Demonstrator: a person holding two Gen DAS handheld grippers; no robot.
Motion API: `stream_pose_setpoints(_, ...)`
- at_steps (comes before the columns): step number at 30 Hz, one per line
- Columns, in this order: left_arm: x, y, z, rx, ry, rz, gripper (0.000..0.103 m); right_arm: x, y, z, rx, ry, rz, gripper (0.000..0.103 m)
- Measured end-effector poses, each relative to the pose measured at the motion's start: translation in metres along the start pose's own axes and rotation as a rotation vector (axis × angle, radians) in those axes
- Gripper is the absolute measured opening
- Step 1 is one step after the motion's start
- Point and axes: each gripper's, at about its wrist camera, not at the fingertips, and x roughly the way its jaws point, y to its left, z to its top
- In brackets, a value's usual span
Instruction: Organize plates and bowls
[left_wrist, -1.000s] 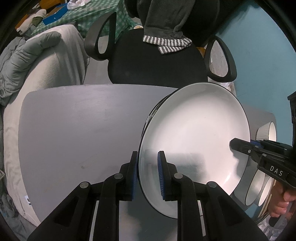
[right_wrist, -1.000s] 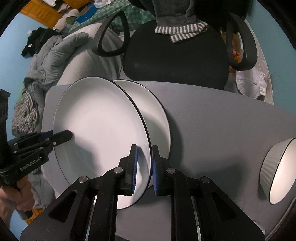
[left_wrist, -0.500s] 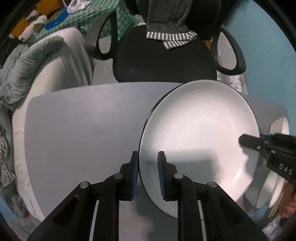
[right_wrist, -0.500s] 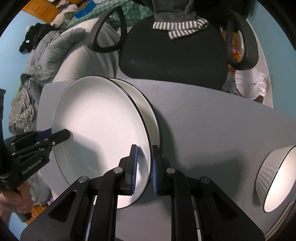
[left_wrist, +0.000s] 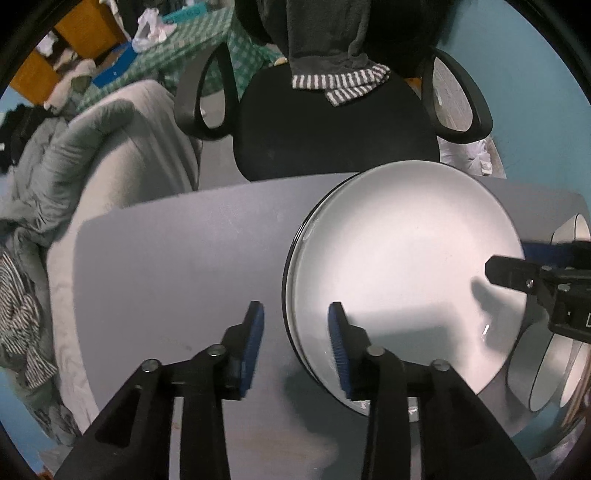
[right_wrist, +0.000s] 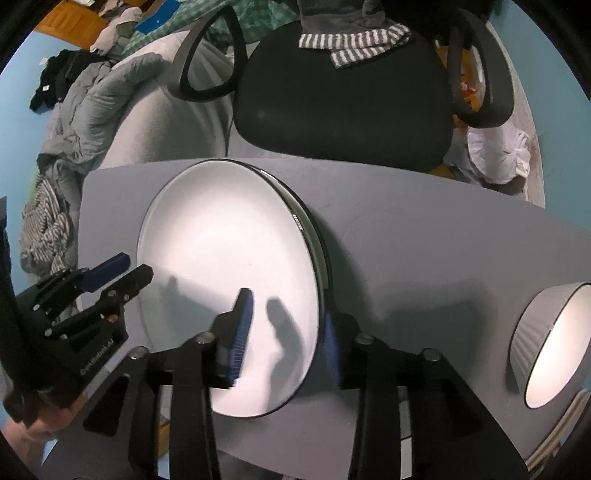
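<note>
- The top plate (right_wrist: 221, 280) sits on the plate stack (left_wrist: 295, 236) (stacking looks done).
- The left gripper (left_wrist: 295, 343) and right gripper (right_wrist: 284, 332) have just been opening; both straddle the rim, unclamped.
- The ribbed bowl (right_wrist: 532, 332) remains unsorted.

the lower plate (right_wrist: 317, 236) shows only its rim; the bowl (right_wrist: 546, 339) is cut off.

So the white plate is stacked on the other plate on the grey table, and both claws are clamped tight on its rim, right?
Not quite. The white plate does lie stacked on the other plate on the grey table, but both claws have just been opening. In the left wrist view the left claw straddles the rim with clear gaps; the right wrist view shows the right claw standing off it too.
</note>
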Motion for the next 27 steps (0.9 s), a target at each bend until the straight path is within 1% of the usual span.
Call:
stream_pose_setpoints(1, -0.001, -0.001, 0.0, 0.005, -0.004, 0.005, 0.039, -0.003, 0.002, -0.001, -0.007, -0.02, -0.025, 0.057)
stream_pose_setpoints(2, -0.004, -0.002, 0.0, 0.013, -0.009, 0.012, 0.04, -0.005, 0.003, -0.001, -0.015, -0.03, -0.025, 0.058)
stream_pose_setpoints(5, -0.011, -0.004, -0.001, 0.025, -0.02, 0.024, 0.043, -0.007, 0.006, -0.003, -0.023, -0.03, -0.03, 0.058)
stream_pose_setpoints(7, -0.017, -0.006, -0.002, 0.029, -0.035, 0.031, 0.052, -0.011, 0.007, -0.005, -0.028, -0.045, -0.049, 0.058)
stream_pose_setpoints(10, -0.033, -0.008, -0.006, 0.036, -0.075, 0.042, 0.061, -0.018, 0.006, -0.011, -0.031, -0.07, -0.08, 0.058)
stream_pose_setpoints(15, -0.059, -0.015, -0.012, 0.05, -0.122, 0.048, 0.065, -0.035, 0.005, -0.022, -0.028, -0.122, -0.116, 0.067)
stream_pose_setpoints(21, -0.089, -0.021, -0.021, 0.047, -0.178, 0.037, 0.068, -0.057, 0.0, -0.038, -0.007, -0.171, -0.15, 0.068)
stream_pose_setpoints(27, -0.116, -0.033, -0.033, 0.086, -0.232, 0.029, 0.068, -0.082, -0.007, -0.061, 0.022, -0.232, -0.183, 0.068)
